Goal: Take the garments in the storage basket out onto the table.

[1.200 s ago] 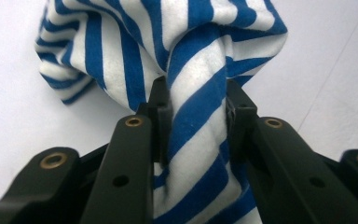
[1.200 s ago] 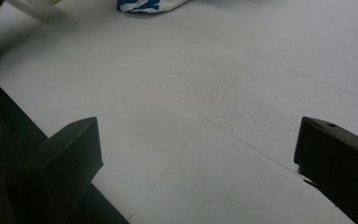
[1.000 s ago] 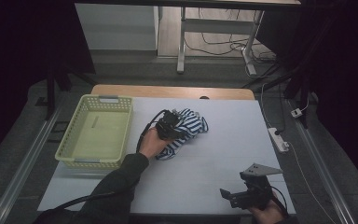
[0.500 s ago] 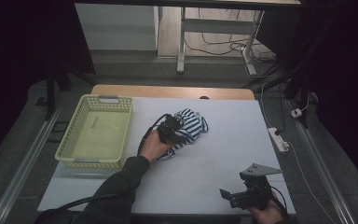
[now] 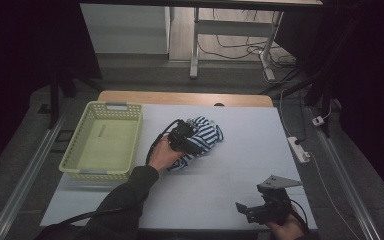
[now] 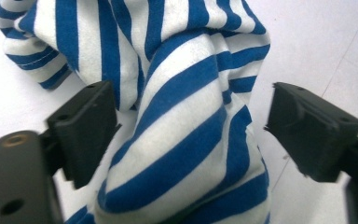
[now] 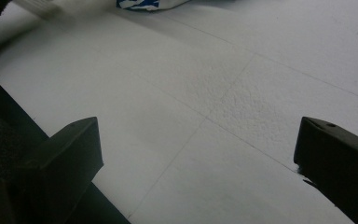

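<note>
A blue-and-white striped cloth [image 5: 207, 136] lies bunched on the white table [image 5: 240, 160], a little left of centre. My left gripper [image 5: 191, 144] sits low over its left side, with a hand behind it. In the left gripper view a thick fold of the cloth [image 6: 182, 140] rises between the jaws. They have just been opening, so the left gripper [image 6: 189, 100] is open and the right-hand jaw stands apart from the fabric. My right gripper [image 5: 245, 211] hovers at the table's near right edge. It [image 7: 198, 128] is open over bare tabletop, with nothing between its jaws.
A pale green plastic basket [image 5: 112, 104] stands at the table's left side with nothing in it. A white power strip [image 5: 299, 150] lies on the floor off the right edge. A wooden strip [image 5: 185, 97] runs along the far edge, with desk legs and cables beyond.
The left hand has shifted very slightly on the striped cloth, which stays bunched in the same spot. The right gripper has kept still.
</note>
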A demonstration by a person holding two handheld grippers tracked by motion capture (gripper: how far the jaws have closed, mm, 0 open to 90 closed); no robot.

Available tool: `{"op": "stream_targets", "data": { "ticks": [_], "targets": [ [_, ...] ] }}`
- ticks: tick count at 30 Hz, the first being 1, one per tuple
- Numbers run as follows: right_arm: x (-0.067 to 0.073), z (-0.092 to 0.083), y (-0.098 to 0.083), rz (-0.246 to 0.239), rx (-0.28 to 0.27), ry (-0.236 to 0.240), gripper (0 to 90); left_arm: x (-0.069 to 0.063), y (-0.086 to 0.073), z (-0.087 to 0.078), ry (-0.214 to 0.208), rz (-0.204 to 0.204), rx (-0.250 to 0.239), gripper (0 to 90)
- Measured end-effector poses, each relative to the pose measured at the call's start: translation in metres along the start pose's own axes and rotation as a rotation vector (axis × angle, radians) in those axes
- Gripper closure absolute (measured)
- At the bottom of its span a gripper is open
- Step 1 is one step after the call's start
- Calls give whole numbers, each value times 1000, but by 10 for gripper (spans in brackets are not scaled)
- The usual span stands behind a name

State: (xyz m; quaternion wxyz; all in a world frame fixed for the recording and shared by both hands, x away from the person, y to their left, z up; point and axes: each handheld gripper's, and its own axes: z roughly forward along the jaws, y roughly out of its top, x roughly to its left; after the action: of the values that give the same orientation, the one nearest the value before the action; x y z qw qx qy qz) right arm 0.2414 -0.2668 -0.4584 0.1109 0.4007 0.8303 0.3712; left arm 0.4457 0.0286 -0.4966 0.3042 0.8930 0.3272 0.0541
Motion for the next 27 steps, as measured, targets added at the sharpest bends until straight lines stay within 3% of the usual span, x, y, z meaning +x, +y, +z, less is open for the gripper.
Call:
{"op": "stream_targets", "data": {
  "ticks": [5, 10, 23, 27],
  "targets": [
    [0, 0, 0, -2, 2, 0, 7, -1, 0, -6, 9, -4, -18, 51],
    [0, 0, 0, -4, 4, -1, 7, 3, 0, -12, -29, -26, -39, 5],
    [1, 1, 0, -5, 5, -1, 7, 3, 0, -32, -109, 1, -99, 1],
    [1, 1, 0, -5, 7, -4, 7, 2, 1, -41, -115, 13, -113, 1]
  ]
}}
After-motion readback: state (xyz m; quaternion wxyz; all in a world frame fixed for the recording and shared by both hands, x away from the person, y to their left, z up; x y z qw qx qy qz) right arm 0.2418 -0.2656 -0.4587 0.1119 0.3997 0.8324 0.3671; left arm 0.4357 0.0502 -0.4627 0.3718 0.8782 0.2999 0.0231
